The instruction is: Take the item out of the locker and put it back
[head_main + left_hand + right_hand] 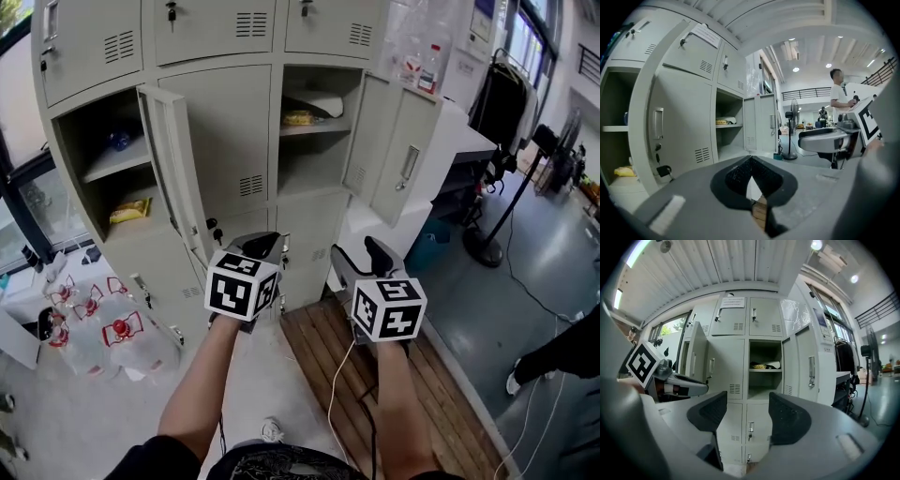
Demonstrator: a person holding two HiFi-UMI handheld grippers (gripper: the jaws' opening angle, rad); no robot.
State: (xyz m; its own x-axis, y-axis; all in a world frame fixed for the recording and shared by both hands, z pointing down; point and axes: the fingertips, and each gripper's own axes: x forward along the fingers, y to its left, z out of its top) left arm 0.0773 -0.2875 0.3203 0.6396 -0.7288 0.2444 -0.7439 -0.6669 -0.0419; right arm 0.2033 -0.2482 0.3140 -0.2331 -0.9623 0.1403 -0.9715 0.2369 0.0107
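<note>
Since both grippers hang short of the locker, we hold nothing: the left gripper has its fingers pressed together, while the right gripper has its fingers wide and empty, aimed at the open compartment where a yellow packet, probably our item, lies on the shelf. Its door stands swung right, so we judge the reach straight in free, minding the door edge.

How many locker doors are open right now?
2. One door stands open beside the left compartment. The other door stands open beside the right compartment. More may be hidden past the picture's edges.
</note>
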